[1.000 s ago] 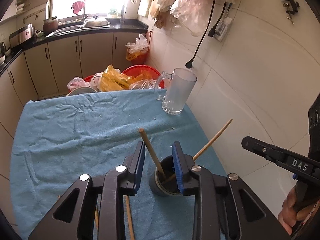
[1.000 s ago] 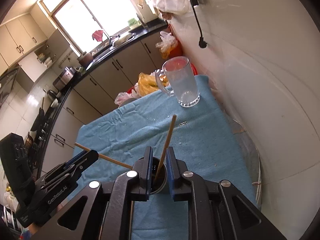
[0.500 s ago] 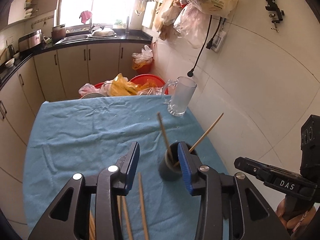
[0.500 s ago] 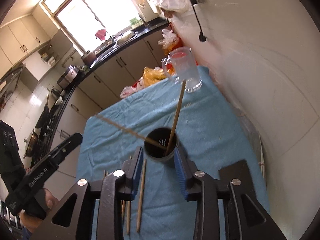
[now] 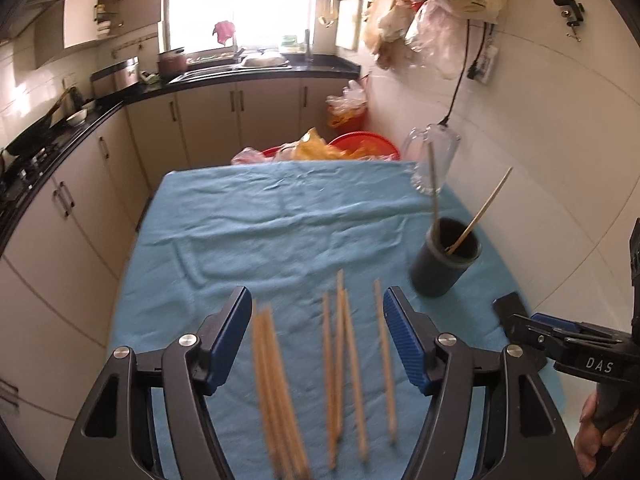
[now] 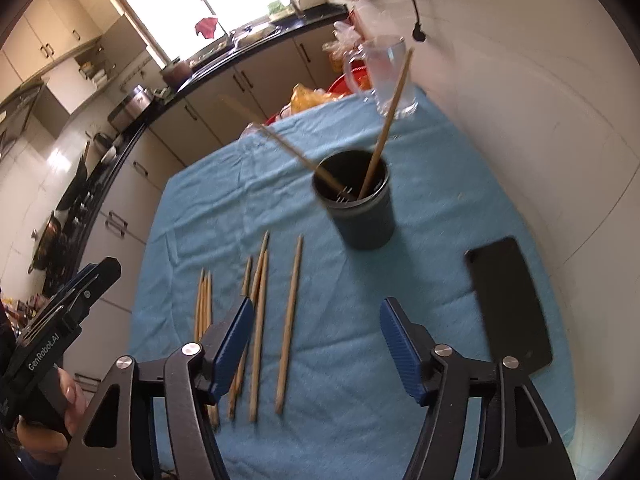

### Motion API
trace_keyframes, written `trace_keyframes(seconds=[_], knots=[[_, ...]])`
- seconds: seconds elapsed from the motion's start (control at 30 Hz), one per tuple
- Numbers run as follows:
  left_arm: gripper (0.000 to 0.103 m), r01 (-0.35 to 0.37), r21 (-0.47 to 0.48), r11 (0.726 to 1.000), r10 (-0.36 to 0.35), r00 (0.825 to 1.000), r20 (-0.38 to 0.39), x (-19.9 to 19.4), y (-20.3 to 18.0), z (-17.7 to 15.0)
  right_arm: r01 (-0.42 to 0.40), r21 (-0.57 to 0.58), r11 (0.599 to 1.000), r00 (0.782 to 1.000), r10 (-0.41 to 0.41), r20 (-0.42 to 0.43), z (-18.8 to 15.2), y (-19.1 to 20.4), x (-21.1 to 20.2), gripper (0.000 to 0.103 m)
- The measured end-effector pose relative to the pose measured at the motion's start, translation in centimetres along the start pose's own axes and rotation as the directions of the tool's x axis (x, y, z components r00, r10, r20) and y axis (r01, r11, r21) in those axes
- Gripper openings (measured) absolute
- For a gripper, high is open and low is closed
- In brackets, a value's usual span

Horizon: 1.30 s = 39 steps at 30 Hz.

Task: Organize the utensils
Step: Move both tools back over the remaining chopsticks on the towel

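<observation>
We have pulled both claws back from the dark cup point(image 6: 356, 204), jaws just opening: left claw point(image 5: 316, 336) and right claw point(image 6: 316, 340) released, empty, over loose chopsticks point(image 6: 288, 320) at lower centre; two chopsticks stand in the cup.

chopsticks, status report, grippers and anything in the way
Left hand-held gripper and right hand-held gripper open, jaws just opened, nothing gripped. Two chopsticks in the dark cup, loose chopsticks flat on the blue cloth. Black phone lies beside them.
</observation>
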<state>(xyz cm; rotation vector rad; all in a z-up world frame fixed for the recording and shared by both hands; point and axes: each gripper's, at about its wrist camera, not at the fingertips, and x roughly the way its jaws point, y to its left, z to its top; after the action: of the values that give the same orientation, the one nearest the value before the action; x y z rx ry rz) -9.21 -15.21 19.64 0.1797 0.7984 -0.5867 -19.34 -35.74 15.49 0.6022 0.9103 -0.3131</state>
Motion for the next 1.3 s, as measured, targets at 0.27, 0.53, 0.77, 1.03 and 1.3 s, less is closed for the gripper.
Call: trace_keyframes(seconds=[0.27, 0.53, 0.77, 1.03, 1.3], knots=[[0.068, -0.053, -0.06, 0.997, 0.051, 0.998, -0.039, -1.3, 4.5, -3.9, -0.03, -0.075, 0.997, 0.999, 0.027, -0.046, -2.6, 4.4, 1.5, 0.072], [0.068, -0.105, -0.132, 0.986, 0.098, 0.994, -0.055, -3.2, 8.8, -7.1, -0.042, -0.124, 0.991, 0.999, 0.038, -0.028, -2.8, 6.3, 0.5, 0.072], [0.068, -0.142, -0.177, 0.974, 0.14, 0.99, -0.023, -5.0, 11.6, -7.1, 0.161, -0.17, 0.972, 0.983, -0.144, 0.11, -2.8, 5.2, -6.9, 0.074], [0.068, -0.138, -0.233, 0.963, 0.13, 0.99, -0.051, -4.5, 13.9, -7.4, 0.157, -0.205, 0.966, 0.981, -0.129, 0.147, -1.0, 7.1, -7.5, 0.078], [0.068, -0.071, -0.224, 0.972, 0.046, 0.992, -0.115, -1.9, 13.4, -7.4, -0.052, -0.285, 0.957, 0.998, 0.044, -0.035, -0.4, 10.4, 0.2, 0.058]])
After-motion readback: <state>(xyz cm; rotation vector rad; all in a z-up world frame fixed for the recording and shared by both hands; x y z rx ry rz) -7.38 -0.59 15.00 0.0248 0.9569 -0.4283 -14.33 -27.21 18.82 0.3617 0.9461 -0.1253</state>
